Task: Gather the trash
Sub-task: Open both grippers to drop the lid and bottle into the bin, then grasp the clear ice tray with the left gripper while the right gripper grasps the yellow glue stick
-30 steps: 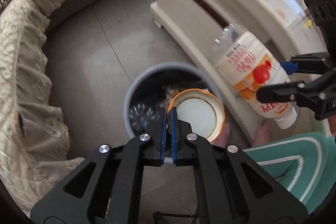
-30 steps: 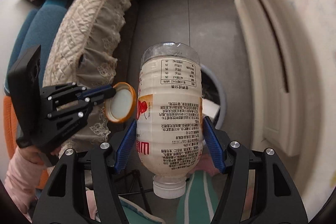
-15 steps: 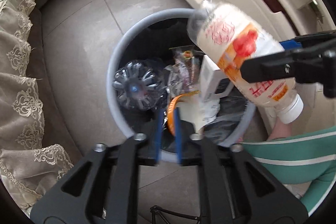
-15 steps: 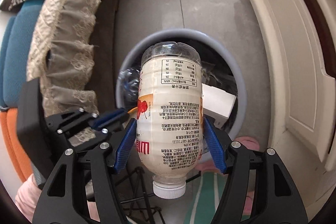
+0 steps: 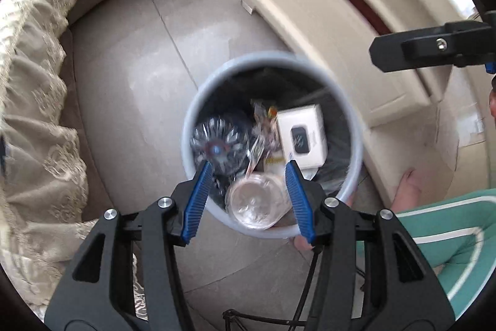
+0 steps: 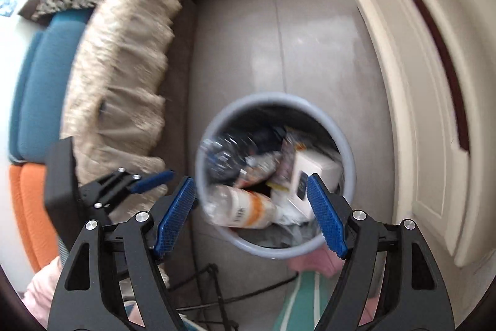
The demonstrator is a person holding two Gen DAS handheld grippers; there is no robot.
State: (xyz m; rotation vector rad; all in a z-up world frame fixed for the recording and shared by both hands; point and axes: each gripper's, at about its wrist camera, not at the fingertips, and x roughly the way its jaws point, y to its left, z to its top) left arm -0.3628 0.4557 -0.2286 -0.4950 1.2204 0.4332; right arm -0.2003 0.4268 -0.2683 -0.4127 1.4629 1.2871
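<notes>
Lying blurred in bin [image 6: 347, 157]: labelled bottle [image 6: 245, 208]

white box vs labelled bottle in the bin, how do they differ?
The white box is flat-sided and opaque with a dark print; the labelled bottle is round, with clear plastic showing beyond its white-and-orange label. The box sits toward the cabinet side; the bottle lies on its side nearer the sofa side. Both are inside the grey bin, clear of either gripper.

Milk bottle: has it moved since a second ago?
Yes. It left the right gripper, whose fingers have just been opening with nothing between them, and now lies inside the gray bin: bottle.
</notes>
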